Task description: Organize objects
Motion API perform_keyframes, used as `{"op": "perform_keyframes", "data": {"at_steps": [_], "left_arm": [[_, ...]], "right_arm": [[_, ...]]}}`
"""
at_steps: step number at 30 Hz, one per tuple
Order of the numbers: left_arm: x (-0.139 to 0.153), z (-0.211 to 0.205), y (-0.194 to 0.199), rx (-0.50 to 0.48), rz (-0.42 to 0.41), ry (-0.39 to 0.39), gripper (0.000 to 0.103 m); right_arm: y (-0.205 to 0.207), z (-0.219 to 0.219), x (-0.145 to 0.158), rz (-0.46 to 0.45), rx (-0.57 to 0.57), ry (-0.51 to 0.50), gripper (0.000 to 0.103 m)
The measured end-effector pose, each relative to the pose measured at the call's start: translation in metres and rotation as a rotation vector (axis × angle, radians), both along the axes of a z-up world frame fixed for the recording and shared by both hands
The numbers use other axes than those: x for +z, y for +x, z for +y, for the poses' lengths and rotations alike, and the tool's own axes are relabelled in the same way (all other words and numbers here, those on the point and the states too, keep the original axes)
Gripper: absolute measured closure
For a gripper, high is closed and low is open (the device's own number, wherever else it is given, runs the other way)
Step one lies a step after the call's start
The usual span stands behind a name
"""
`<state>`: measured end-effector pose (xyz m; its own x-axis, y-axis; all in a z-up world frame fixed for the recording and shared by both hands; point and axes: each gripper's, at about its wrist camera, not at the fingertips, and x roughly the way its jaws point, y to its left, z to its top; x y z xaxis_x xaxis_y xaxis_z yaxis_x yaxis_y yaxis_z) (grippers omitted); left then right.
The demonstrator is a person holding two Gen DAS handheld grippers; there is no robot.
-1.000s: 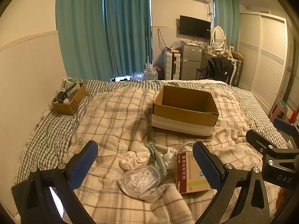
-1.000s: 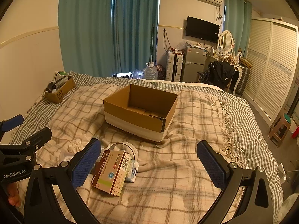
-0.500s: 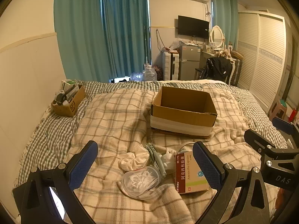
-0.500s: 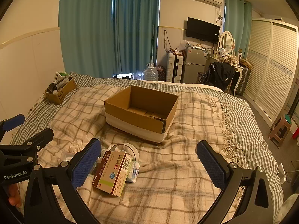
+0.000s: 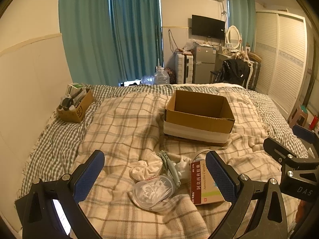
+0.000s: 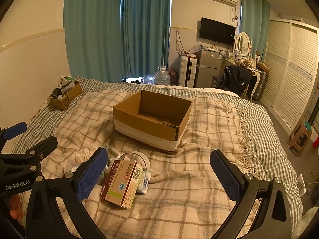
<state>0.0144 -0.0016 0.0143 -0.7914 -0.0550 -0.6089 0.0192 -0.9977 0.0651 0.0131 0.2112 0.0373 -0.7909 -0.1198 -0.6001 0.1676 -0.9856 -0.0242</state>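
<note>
Gaping rectangular cardboard box (image 5: pixel 199 117), plaid blanket (image 5: pixel 127 119)

The medicine box (image 5: pixel 205 185) lying on the bed carries a dark red band with Chinese characters reading 阿莫西林胶囊 and, beside it, the Latin words "Amoxicillin Capsules"; in the right wrist view the same box shows a barcode on its end flap, too small to read. The small cardboard box (image 5: pixel 76 109) near the wall bears a black "SF" logo on its side. The right gripper (image 5: pixel 303 189), seen from the left wrist camera, is marked "DAS", and the left gripper (image 6: pixel 18 185), seen from the right wrist camera, is marked "GenRobot.AI".
</note>
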Motion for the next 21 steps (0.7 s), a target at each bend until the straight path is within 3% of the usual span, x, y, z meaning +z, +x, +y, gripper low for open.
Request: {"op": "perform_keyframes", "data": {"at_steps": [21], "left_arm": [[-0.005,-0.013,0.005,0.016,-0.010,0.017,0.000]], "right_arm": [[0.003,-0.007,-0.003,-0.005,0.023,0.008,0.000]]}}
